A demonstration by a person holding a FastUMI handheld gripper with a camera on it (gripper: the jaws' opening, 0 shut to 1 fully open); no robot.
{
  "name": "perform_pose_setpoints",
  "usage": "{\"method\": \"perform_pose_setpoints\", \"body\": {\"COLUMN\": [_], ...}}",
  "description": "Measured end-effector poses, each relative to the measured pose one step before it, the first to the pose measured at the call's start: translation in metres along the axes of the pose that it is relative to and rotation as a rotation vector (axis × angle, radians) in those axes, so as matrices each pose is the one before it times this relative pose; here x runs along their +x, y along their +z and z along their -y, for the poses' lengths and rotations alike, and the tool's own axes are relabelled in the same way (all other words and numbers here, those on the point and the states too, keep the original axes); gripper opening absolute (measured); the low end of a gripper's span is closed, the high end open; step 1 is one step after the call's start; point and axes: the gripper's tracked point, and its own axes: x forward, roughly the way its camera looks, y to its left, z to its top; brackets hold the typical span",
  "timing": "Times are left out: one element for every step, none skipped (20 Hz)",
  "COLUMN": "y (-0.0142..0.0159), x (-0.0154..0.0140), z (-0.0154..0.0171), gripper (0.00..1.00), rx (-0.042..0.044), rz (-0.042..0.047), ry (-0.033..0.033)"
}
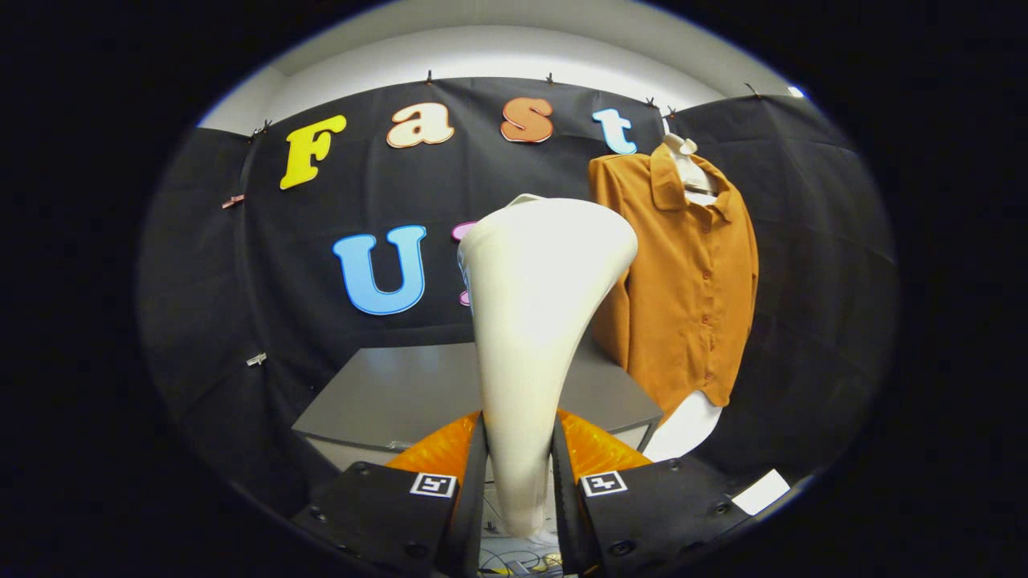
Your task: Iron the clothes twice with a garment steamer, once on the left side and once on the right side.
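A white garment steamer stands upright between my fingers, its narrow handle pinched on both sides and its wide head flaring upward ahead of me. My gripper is shut on that handle. Beyond the steamer and to its right hangs an orange-brown buttoned shirt on a white mannequin torso, collar up, front facing me. The steamer head sits left of the shirt, with a gap to the cloth; its left edge hides part of the shirt's sleeve.
A grey table stands below and behind the steamer, against the black cloth wall. Cables lie on the floor under my fingers. A white card lies low to the right.
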Motion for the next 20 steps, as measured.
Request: {"method": "perform_pose_setpoints", "body": {"y": [0.00364, 0.00445, 0.00474, 0.00632, 0.00790, 0.00636, 0.00572, 0.00614, 0.00568, 0.00567, 0.00561, 0.00490, 0.00382, 0.00389, 0.00300, 0.00138, 0.00163, 0.00252, 0.00101, 0.00033], "x": [-0.00302, -0.00127, 0.00020, 0.00192, 0.00133, 0.00263, 0.00548, 0.00813, 0.00819, 0.01054, 0.01016, 0.01104, 0.01166, 0.01085, 0.01131, 0.00989, 0.01149, 0.00952, 0.00938, 0.00839], "z": [0.00978, 0.01005, 0.01050, 0.01160, 0.01447, 0.01615, 0.01637, 0.01627, 0.01298, 0.01307, 0.01128, 0.00982, 0.00919, 0.00860, 0.00603, 0.00547, 0.00570, 0.00451, 0.00388, 0.00404], "gripper": [0.42, 0.42, 0.41, 0.42, 0.42, 0.42, 0.41, 0.42, 0.42, 0.42, 0.41, 0.41, 0.41, 0.41, 0.41, 0.42, 0.41, 0.42, 0.41, 0.42], "rx": [0.00921, 0.01122, 0.01059, 0.00827, 0.00683, 0.00553, 0.00656, 0.00920, 0.00713, 0.00636, 0.00626, 0.00697, 0.00634, 0.00774, 0.00749, 0.00698, 0.00448, 0.00857, 0.00879, 0.00590], "rz": [0.00838, 0.00838, 0.01254, 0.01479, 0.02178, 0.01673, 0.01145, 0.00857, 0.00714, 0.00822, 0.00429, 0.00104, 0.00102, 0.00083, 0.00043, -0.00211, -0.00408, -0.00291, -0.00457, -0.00529], "ry": [-0.01247, -0.00999, -0.00836, -0.00889, -0.01087, -0.01368, -0.01331, -0.00641, -0.00160, 0.00288, 0.00850, 0.01300, 0.01455, 0.01727, 0.02383, 0.02626, 0.02709, 0.02907, 0.02715, 0.01822]}}
